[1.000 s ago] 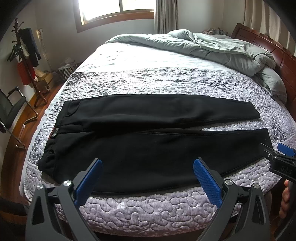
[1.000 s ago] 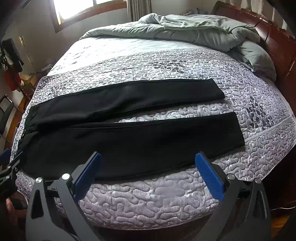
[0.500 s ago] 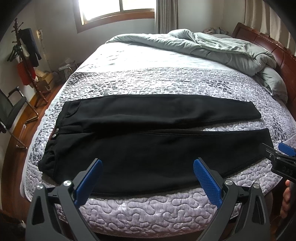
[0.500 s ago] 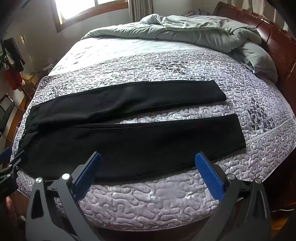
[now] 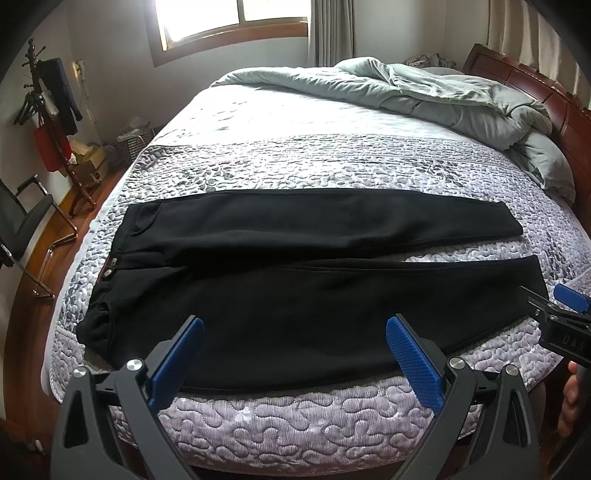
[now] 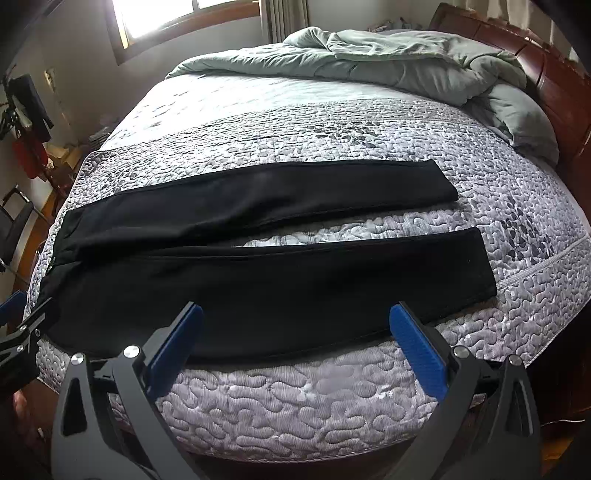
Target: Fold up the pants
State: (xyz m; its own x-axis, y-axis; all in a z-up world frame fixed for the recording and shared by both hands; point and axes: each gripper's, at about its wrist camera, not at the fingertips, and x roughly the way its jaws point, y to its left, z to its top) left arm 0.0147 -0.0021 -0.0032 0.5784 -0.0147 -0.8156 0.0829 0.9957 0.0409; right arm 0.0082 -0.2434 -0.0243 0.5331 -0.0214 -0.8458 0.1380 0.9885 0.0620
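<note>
One pair of black pants [image 5: 295, 280] lies flat across the near part of the bed [image 5: 295, 417], on its grey quilted coverlet, waistband toward the left and both legs running to the right. The two legs are spread slightly apart, with a wedge of coverlet showing between them near the cuffs; the nearer leg reaches almost to the mattress edge. Two metal snap buttons [image 5: 110, 267] show at the waistband. Two grippers are in view, each with two blue-padded fingers. The left gripper [image 5: 293, 356] hovers just in front of the nearer leg with its jaws spread wide, grasping nothing. The right gripper [image 6: 295, 347] hangs likewise before the near edge of the bed, jaws released and wide, empty. One rumpled grey-green duvet [image 5: 424, 92] is heaped at the far side of the bed against the dark wooden headboard [image 5: 535, 85]. One coat stand [image 5: 51, 110] with hanging clothes and one chair [image 5: 26, 221] stand at the left, below one window [image 5: 229, 18].
</note>
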